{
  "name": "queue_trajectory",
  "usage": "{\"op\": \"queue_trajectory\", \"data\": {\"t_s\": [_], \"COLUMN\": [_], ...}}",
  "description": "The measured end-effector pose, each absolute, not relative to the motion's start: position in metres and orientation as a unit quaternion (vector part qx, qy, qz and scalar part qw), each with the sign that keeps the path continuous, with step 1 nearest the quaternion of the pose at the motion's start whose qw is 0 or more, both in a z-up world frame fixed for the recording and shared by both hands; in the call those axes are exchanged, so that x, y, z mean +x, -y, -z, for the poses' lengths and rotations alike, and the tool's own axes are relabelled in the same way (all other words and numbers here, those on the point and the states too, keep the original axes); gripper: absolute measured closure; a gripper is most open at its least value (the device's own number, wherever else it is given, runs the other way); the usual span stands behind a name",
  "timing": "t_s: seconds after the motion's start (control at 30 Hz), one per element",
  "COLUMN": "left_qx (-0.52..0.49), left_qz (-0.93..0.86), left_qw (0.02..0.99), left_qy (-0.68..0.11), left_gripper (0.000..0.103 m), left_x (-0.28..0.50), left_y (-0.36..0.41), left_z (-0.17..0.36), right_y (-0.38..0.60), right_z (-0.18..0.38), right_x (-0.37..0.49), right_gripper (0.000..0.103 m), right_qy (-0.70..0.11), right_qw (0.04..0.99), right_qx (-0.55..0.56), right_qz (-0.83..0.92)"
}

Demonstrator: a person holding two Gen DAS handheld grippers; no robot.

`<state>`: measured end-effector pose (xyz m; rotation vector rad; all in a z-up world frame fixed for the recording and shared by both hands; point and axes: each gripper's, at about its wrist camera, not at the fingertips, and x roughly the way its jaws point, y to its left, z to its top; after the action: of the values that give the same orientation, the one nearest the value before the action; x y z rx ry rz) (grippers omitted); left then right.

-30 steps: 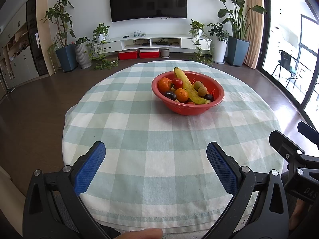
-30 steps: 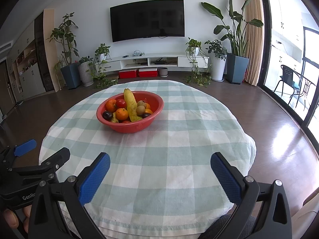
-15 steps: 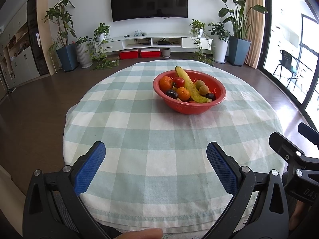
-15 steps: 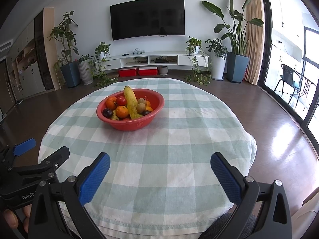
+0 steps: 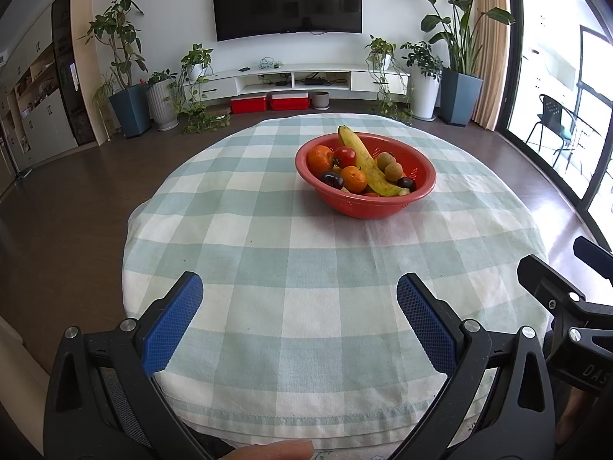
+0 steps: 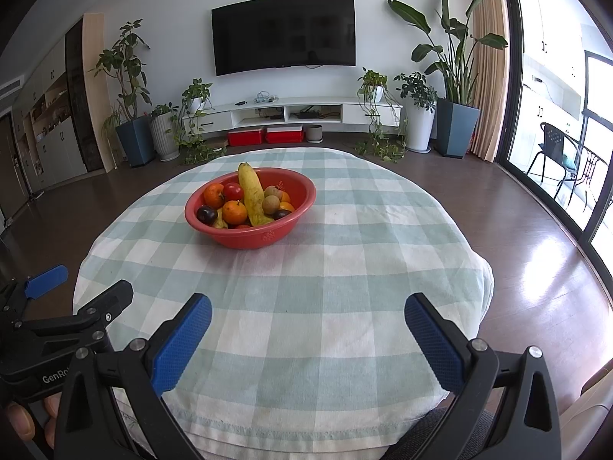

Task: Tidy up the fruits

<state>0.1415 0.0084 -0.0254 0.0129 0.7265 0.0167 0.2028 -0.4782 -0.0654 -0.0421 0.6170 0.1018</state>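
1. The table [image 5: 237,237], round under a green-and-white checked cloth, carries one container; the cloth near its front edge is bare.
2. The red bowl [image 5: 367,207] stands past the table's centre, toward the far edge and well apart from both grippers. It looks like rigid perforated plastic, probably light.
3. The banana [image 5: 369,166] lies across the heap, its tip over the far rim. It is soft and bruises easily; grip it mid-body, lightly.
4. The oranges [image 5: 354,178] are round and firm (liable to roll); close across the widest part.
5. The tomato [image 5: 345,156], two brown fruits [image 5: 394,171] and dark plums [image 5: 331,179] are small and smooth, likely slippery; use gentle pressure.
6. The left gripper [image 5: 299,308] hovers over the near edge, fingers wide, holding nothing.
7. The right gripper [image 6: 307,322] does likewise, fingers wide and empty.
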Motion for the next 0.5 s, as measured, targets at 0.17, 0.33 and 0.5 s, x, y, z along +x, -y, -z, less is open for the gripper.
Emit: {"op": "queue_trajectory", "data": {"t_s": [0.17,0.33,0.5], "left_qx": [0.007,0.007,0.007], "left_qz": [-0.008,-0.008,-0.009], "left_qw": [0.935,0.935,0.935], "left_qy": [-0.355,-0.355,-0.356], "left_gripper": [0.000,0.000,0.000], "left_x": [0.1415,0.1414,0.1414], "left_y": [-0.0083,-0.0083,-0.0078], "left_z": [0.0254,0.0255,0.0253], "right_y": [0.4782,0.4783,0.4780], "right_z": [0.0649,0.0642,0.0635], "right_x": [0.2018,0.2018,0.2025], "right_gripper": [0.000,0.000,0.000], "right_qy": [-0.304,-0.304,-0.305], "right_qw": [0.951,0.951,0.951], "right_qx": [-0.021,-0.021,-0.021], "right_qz": [-0.050,-0.050,-0.050]}}
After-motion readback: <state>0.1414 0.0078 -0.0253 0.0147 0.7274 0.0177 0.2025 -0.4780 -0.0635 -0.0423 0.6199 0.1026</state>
